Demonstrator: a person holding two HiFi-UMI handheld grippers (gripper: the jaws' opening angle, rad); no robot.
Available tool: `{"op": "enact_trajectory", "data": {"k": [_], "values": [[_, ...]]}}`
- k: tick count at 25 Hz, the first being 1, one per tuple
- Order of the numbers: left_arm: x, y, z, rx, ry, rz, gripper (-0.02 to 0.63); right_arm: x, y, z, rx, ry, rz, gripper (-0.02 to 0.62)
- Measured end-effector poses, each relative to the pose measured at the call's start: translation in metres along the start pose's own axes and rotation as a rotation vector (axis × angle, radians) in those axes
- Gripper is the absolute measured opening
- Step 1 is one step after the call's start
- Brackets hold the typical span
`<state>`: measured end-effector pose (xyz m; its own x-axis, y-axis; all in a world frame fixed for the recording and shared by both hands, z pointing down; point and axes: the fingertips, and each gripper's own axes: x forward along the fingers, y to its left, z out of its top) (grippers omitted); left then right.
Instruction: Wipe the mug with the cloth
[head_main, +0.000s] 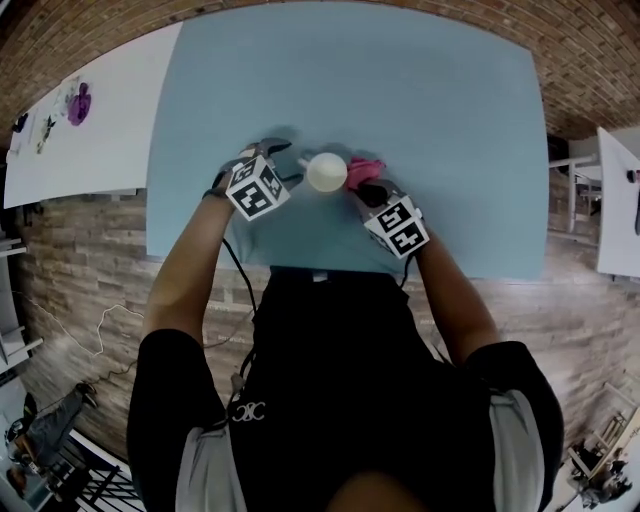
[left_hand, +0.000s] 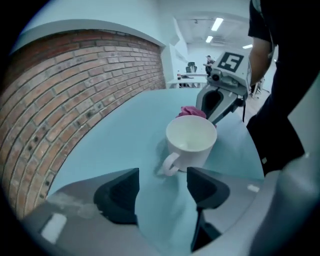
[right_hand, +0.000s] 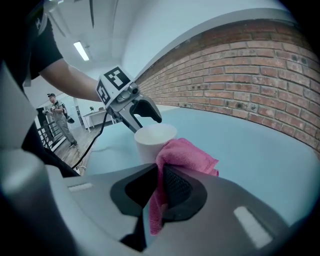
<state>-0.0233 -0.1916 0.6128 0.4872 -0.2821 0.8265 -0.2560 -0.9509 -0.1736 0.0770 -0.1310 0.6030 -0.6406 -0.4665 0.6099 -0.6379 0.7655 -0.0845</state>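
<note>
The mug (left_hand: 191, 142) stands just ahead of the left gripper (left_hand: 162, 182) — the right gripper (left_hand: 220, 100) and cloth (left_hand: 191, 112) crowd behind. Leftward lies bare table (left_hand: 120, 135).

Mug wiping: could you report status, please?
Left hand-held gripper open, empty, facing handle of white ceramic mug. Right hand-held gripper shut on pink fabric cloth beside mug. No obstruction.

Shirt: black short-sleeved shirt (head_main: 330, 370), its sleeves ending above the elbows.
Logo: small white logo (head_main: 247, 411) at 8 o'clock on the chest.
Panels: light grey panels (head_main: 205, 465) at 7 and 5 o'clock.
Left tool: left gripper (head_main: 283, 163), grey shell, black jaw pads, cube of black-and-white square markers.
Right tool: right gripper (head_main: 368, 190), same build, with a ribbed black pad.
Cable: thin black cable (head_main: 238, 275) running from 10 o'clock down the shirt.
</note>
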Motion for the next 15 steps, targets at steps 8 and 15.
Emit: {"op": "enact_trajectory", "data": {"k": [8, 15], "values": [[0.016, -0.005, 0.013, 0.090, -0.022, 0.026, 0.096, -0.004, 0.004, -0.004, -0.009, 0.006, 0.003, 0.038], [0.011, -0.011, 0.009, 0.058, 0.006, 0.098, 0.052, -0.004, -0.002, 0.003, 0.025, -0.026, -0.020, 0.038]]}}
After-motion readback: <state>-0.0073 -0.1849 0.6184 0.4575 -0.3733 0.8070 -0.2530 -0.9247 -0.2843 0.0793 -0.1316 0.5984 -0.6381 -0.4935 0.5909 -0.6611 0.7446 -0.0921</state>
